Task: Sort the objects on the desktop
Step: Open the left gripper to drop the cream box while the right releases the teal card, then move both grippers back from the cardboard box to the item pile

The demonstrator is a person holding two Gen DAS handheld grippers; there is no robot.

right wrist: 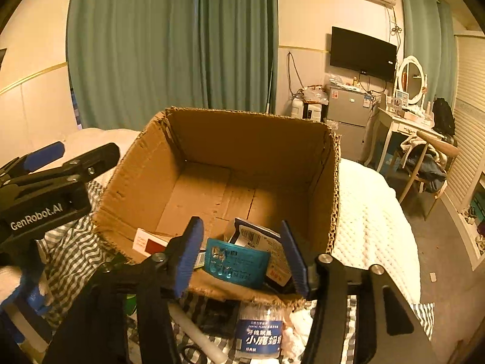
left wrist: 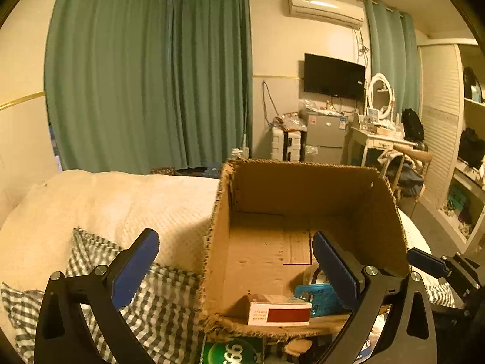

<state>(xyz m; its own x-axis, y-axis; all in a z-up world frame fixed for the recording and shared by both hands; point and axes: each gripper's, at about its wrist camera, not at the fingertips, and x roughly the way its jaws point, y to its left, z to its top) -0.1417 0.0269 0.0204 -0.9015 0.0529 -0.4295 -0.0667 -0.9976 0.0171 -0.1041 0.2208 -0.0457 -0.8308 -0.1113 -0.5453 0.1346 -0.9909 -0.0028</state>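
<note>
Cardboard box is parked on the bed, and it's mostly bare inside, so the sorting looks barely started. A teal packet, a barcoded pouch and a red-and-white carton are already dropped in. A bottle with Chinese writing and a green pack are left outside. "GenRobot.AI" can be read on the left tongs; both those and the right tongs are spread, nothing pinched.

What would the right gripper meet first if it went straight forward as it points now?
Probably the teal packet, which stands between the right gripper's open fingers inside the box; the box's near wall lies just below that line. Depth is uncertain.
</note>
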